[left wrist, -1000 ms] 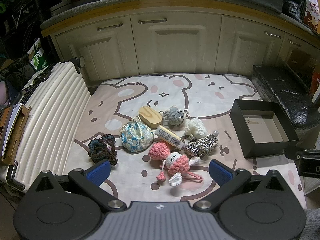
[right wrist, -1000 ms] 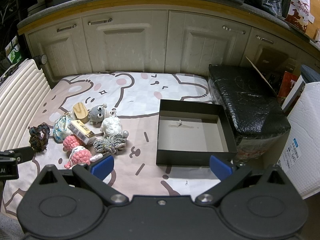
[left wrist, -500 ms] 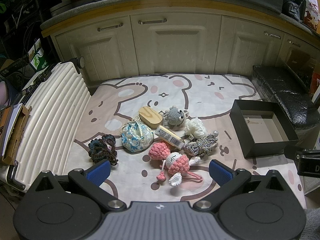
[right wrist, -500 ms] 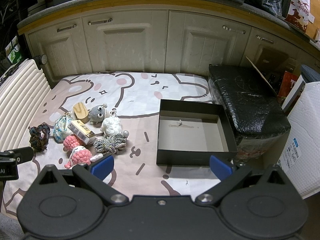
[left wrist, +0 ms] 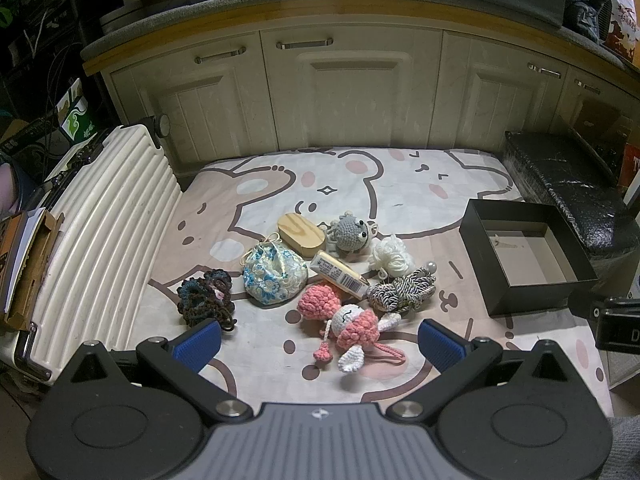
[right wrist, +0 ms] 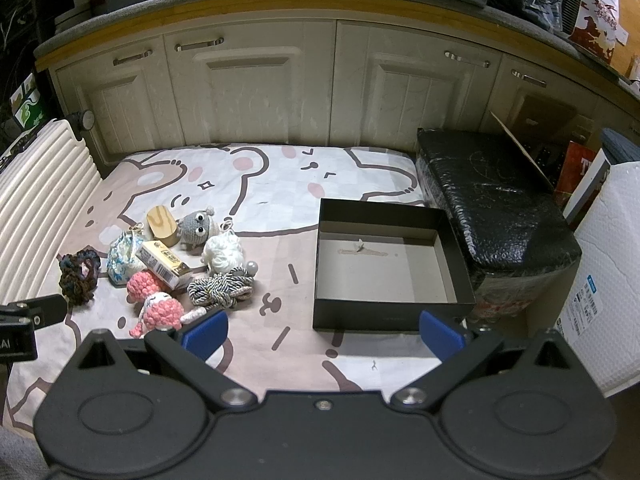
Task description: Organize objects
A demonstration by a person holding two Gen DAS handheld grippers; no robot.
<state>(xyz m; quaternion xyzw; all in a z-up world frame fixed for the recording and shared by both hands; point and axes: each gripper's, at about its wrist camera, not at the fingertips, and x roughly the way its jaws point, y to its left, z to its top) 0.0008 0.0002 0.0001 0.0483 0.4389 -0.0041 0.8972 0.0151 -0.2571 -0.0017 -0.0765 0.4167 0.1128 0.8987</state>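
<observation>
I see my left hand-held gripper (left wrist: 319, 338) and right hand-held gripper (right wrist: 322, 329) both spread wide, holding nothing. Crocheted pink doll (left wrist: 352, 322), floral fabric pouch (left wrist: 274, 278) and striped rope bundle (left wrist: 402, 290) lie clustered on the cartoon-print mat (left wrist: 400, 184), left of the empty black cardboard box (right wrist: 394, 314).

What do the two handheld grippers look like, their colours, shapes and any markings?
Both look alike: the left gripper has a ribbed grey body with a small emblem, two black round housings, silver pivot screws and black angular fingers tipped with blue ribbed pads. The right gripper has a black body and the same blue pads.
</observation>
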